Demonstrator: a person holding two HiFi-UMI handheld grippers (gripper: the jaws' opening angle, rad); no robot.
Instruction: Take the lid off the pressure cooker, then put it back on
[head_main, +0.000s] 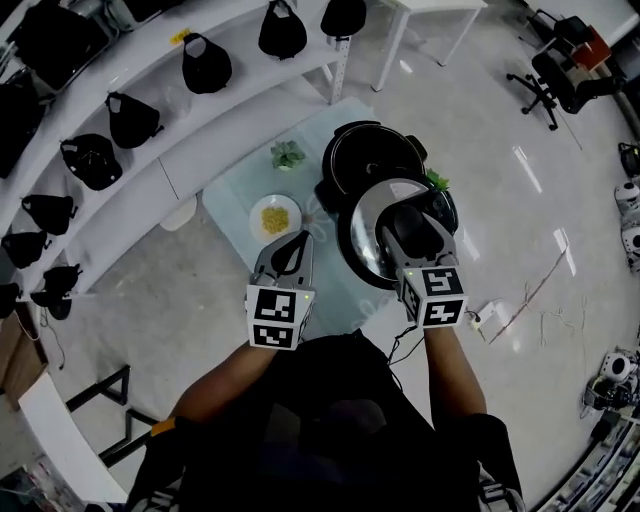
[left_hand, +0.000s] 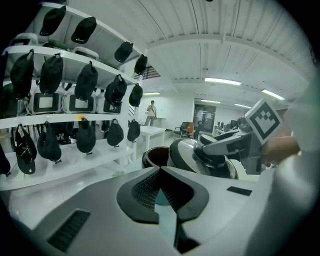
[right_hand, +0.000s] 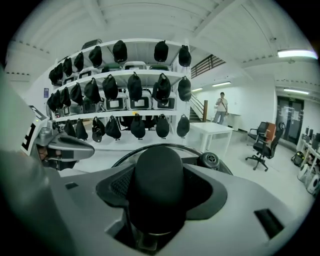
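1. A person stands over a small pale table (head_main: 232, 195) and holds a two-jaw gripper in each hand, seen from above.
2. The black pressure cooker (head_main: 365, 150) sits toward the right edge of the table. Its top is open, and the left gripper view shows its dark round rim (left_hand: 154, 155).
3. The lid (head_main: 366, 238), shiny metal with a dark rim, is off the cooker. It hangs tilted in the air over the cooker's near side and the near right edge of the table.
4. The right gripper (head_main: 403, 222) is clamped on the lid's black knob (right_hand: 160, 180). In the right gripper view the knob fills the space between the jaws, and both pads press its sides. The lid's curved rim (right_hand: 150, 146) shows beyond it, with a small round valve (right_hand: 210, 160) to the right.
5. The left gripper (head_main: 297, 243) hovers over the near edge of the table, left of the lid and apart from it. Its jaws are closed tip to tip with nothing between them.
6. A small white plate (head_main: 275, 216) of yellow food rests near the middle of the table, left of the cooker.
7. A small green plant (head_main: 288, 155) stands near the far edge.
8. Beyond the table, curved white shelves (head_main: 150, 165) carry rows of black caps (head_main: 205, 65).
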